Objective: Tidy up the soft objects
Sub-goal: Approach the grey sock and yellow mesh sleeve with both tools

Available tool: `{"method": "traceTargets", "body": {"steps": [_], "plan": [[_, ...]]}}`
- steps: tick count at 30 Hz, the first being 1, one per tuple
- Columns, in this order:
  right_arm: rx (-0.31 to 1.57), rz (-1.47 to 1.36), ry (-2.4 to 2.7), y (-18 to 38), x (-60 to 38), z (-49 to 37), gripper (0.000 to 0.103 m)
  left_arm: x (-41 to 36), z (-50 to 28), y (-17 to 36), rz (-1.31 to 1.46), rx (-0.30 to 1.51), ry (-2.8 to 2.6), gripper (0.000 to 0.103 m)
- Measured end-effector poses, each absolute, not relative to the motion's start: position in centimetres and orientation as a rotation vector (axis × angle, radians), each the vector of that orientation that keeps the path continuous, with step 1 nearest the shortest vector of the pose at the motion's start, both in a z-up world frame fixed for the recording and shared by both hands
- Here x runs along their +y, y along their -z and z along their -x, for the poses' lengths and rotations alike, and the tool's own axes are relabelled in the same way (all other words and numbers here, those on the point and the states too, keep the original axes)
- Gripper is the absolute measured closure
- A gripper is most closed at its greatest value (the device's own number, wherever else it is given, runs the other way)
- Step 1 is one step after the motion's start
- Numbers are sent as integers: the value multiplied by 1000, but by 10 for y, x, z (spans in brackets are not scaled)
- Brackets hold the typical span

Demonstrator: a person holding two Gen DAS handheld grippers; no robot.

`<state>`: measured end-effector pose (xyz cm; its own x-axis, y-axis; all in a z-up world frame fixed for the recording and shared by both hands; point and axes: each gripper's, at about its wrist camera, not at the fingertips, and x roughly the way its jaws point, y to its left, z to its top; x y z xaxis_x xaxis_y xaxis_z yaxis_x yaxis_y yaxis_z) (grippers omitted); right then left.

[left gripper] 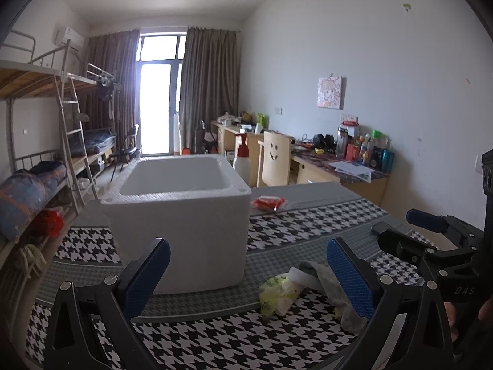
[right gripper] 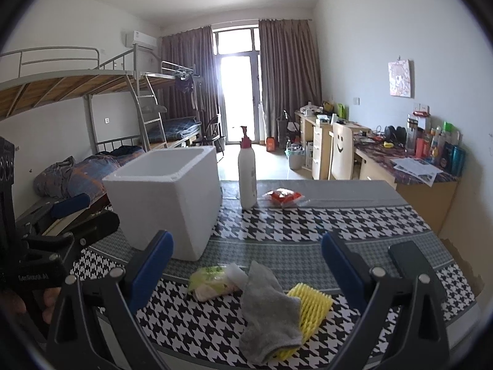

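A white foam box [left gripper: 181,212] [right gripper: 166,197] stands open on the houndstooth tablecloth. In front of it lie a green tissue pack [right gripper: 211,282] [left gripper: 277,293], a grey sock [right gripper: 268,308] [left gripper: 336,293] and a yellow foam net [right gripper: 311,308] partly under the sock. My left gripper [left gripper: 246,274] is open and empty, above the table before the box, with the pack and sock near its right finger. My right gripper [right gripper: 246,268] is open and empty, above the sock and pack. Each gripper shows in the other's view, the right [left gripper: 400,228] and the left [right gripper: 83,212].
A white pump bottle [right gripper: 247,175] and a red snack packet [right gripper: 282,197] [left gripper: 268,203] sit at the table's far side. A dark phone [right gripper: 416,265] lies on the right. Bunk beds stand left, desks and a chair right.
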<state>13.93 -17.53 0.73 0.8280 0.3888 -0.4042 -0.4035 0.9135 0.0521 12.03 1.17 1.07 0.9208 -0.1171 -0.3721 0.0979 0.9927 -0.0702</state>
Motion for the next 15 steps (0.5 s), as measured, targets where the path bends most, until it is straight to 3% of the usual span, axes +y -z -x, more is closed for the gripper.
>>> {"method": "traceTargets", "body": {"steps": [15], "plan": [[490, 42, -389, 14, -182, -147, 5, -5, -143, 15, 34, 475, 144, 1]]}}
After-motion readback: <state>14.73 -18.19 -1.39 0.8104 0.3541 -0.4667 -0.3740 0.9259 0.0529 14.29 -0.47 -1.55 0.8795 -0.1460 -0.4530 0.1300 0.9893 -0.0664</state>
